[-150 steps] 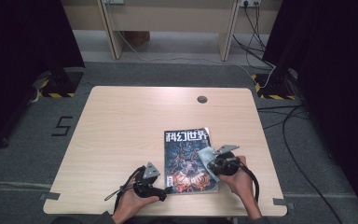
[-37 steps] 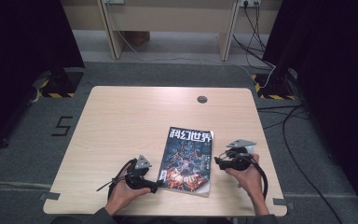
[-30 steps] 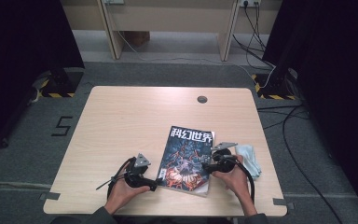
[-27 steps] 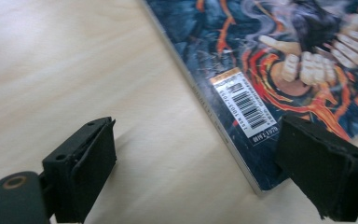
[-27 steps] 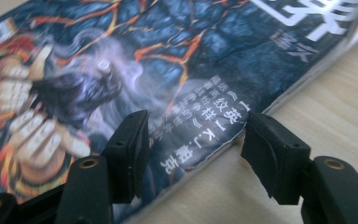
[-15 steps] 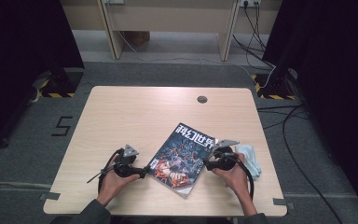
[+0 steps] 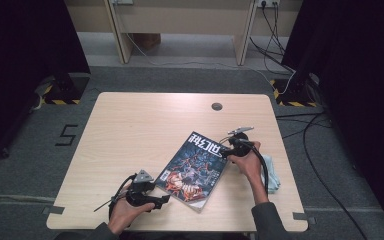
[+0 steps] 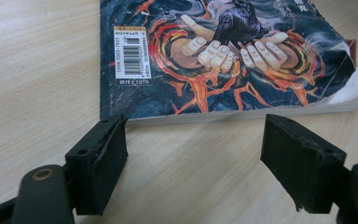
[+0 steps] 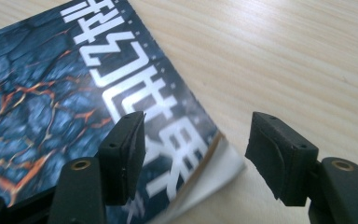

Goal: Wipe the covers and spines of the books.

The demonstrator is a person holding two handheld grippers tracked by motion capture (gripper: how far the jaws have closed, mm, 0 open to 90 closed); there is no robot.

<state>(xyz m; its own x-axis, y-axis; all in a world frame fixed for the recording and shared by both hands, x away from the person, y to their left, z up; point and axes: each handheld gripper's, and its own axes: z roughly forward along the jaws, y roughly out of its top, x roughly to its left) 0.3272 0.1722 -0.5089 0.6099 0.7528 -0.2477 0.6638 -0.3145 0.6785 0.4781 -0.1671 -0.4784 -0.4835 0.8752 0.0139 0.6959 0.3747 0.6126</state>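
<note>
High view first: a magazine (image 7: 195,170) lies tilted on the near-right part of the wooden table (image 7: 145,130), its title end angled away from the person. The left gripper (image 7: 161,201) sits just beside the magazine's near corner, and the right gripper (image 7: 225,151) rests at the magazine's far title corner.

In the left gripper view the jaws stand wide apart with bare table between them; the magazine's (image 8: 223,56) bottom edge, barcode side, lies just beyond the fingertips, the left one nearly at the corner. These jaws have just been closing a little, yet they grip nothing. In the right gripper view the jaws are also parted and have just been opening; the magazine's (image 9: 74,93) curled title corner sits between them, one pad over the cover, with no squeeze evident.

The work looks like turning or straightening the magazine. To do it well, I would judge that each gripper should push low against an edge rather than ride over the cover, and the curled corner should not be creased.

Compared with half a second ago, the magazine is rotated further clockwise, the right gripper has shifted to the title corner, and the left gripper has moved in toward the near corner.
</note>
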